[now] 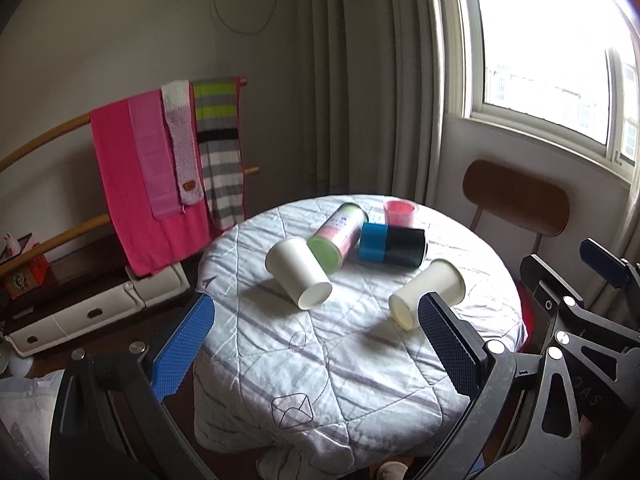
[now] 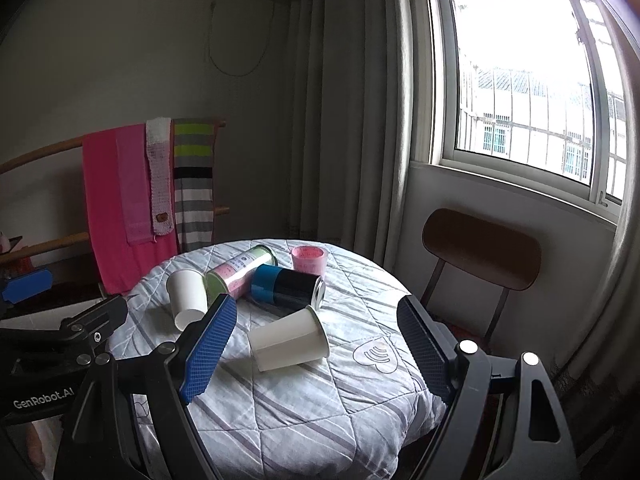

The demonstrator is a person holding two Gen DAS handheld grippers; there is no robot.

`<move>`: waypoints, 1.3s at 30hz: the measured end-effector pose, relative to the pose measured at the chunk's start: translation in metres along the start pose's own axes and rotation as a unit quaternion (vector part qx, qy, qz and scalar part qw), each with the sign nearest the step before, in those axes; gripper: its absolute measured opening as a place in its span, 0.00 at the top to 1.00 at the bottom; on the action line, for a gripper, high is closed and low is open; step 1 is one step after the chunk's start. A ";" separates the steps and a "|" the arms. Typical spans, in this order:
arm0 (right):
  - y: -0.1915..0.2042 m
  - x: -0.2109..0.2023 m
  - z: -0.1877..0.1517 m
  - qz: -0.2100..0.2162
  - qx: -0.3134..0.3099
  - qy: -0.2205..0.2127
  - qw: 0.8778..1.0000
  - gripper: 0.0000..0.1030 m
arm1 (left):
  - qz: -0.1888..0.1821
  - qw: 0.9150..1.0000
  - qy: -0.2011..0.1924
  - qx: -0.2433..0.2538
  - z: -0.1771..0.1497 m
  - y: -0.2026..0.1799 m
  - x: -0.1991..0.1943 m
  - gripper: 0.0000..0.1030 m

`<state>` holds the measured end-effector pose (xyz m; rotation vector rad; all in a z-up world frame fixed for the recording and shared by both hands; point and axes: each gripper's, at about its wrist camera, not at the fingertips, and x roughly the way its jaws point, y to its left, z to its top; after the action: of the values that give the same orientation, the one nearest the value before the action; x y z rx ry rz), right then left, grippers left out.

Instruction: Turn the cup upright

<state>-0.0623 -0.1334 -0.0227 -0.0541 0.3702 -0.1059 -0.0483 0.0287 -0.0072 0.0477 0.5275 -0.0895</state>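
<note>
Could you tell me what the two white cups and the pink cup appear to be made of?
Both white cups look like matte paper: opaque walls, thin rolled rims, and both lie on their sides. The pink cup looks like translucent plastic, since light glows through its wall; it stands upright.

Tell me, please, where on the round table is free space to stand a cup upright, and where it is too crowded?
Free: the near half of the quilted table, in front of the two lying white cups; also the right part around the heart print. Crowded: the far middle, where the green-pink canister, blue-black canister and pink cup cluster.
</note>
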 end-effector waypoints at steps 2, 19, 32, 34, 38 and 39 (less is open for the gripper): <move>0.000 0.004 0.000 0.002 -0.002 0.013 1.000 0.19 | 0.006 1.000 0.010 0.001 -0.001 0.000 0.006 0.00; -0.004 0.033 0.004 0.000 -0.002 0.072 0.997 0.19 | -0.005 0.999 0.049 0.005 0.005 -0.008 0.041 0.00; 0.003 0.068 0.017 0.011 -0.030 0.089 0.996 0.19 | 0.007 0.998 0.068 -0.009 0.017 0.012 0.071 0.00; 0.007 0.079 0.022 0.020 -0.046 0.092 0.994 0.19 | 0.015 0.997 0.076 -0.009 0.018 0.016 0.080 0.00; 0.016 0.103 0.035 0.061 -0.083 0.105 0.989 0.19 | 0.022 0.996 0.088 -0.010 0.020 0.024 0.098 0.00; 0.018 0.110 0.039 0.070 -0.090 0.111 0.987 0.19 | 0.024 0.996 0.090 -0.012 0.020 0.026 0.102 0.00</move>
<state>0.0556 -0.1267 -0.0271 -0.1957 0.6042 0.0622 0.0517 0.0454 -0.0404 0.0461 0.7068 -0.0319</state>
